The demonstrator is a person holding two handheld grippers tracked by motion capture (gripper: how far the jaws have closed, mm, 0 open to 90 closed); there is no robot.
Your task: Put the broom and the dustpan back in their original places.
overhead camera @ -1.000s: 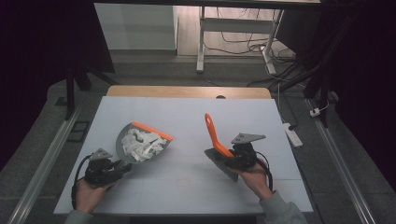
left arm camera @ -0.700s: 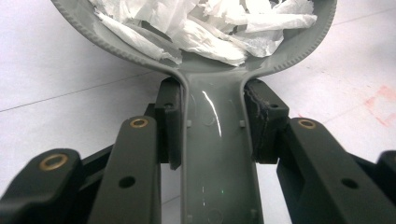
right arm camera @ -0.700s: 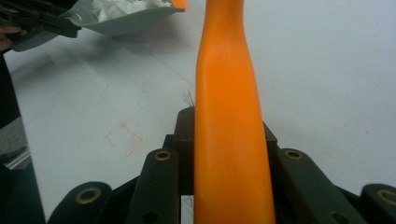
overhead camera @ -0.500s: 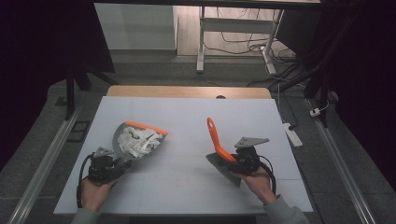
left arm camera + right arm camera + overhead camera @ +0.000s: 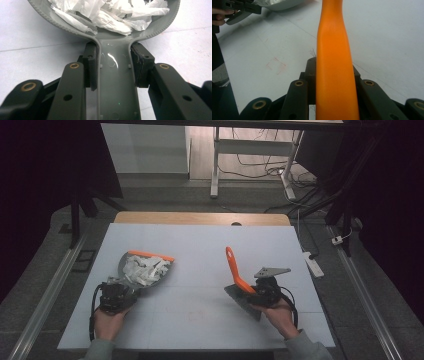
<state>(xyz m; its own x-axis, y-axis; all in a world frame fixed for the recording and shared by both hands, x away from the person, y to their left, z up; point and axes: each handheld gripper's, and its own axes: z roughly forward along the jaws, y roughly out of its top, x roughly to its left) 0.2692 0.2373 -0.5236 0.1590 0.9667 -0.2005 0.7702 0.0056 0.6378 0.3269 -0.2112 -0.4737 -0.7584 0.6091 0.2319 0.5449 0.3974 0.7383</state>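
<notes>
A grey dustpan (image 5: 131, 261) with an orange front lip lies low over the white table at the left, heaped with white paper scraps (image 5: 145, 269). My left gripper (image 5: 124, 289) is shut on its grey handle (image 5: 116, 82), and the pads (image 5: 92, 67) press both sides of it just behind the pan, where the scraps (image 5: 112, 15) show. At the right, my right gripper (image 5: 254, 292) is shut on a brush with an orange handle (image 5: 234, 267) that slants up and away. Its dark bristle head (image 5: 242, 301) rests by the table. The handle (image 5: 334, 62) runs up between the jaws.
The white table top (image 5: 210, 245) ends in a wooden strip (image 5: 200, 218) at the far edge. A faint red square mark (image 5: 197, 315) lies near the front middle. A power strip (image 5: 312, 262) lies on the floor at the right, with desk legs and cables beyond.
The dustpan's front has swung a little to the left in my left gripper. The brush and the right hand have hardly shifted.
</notes>
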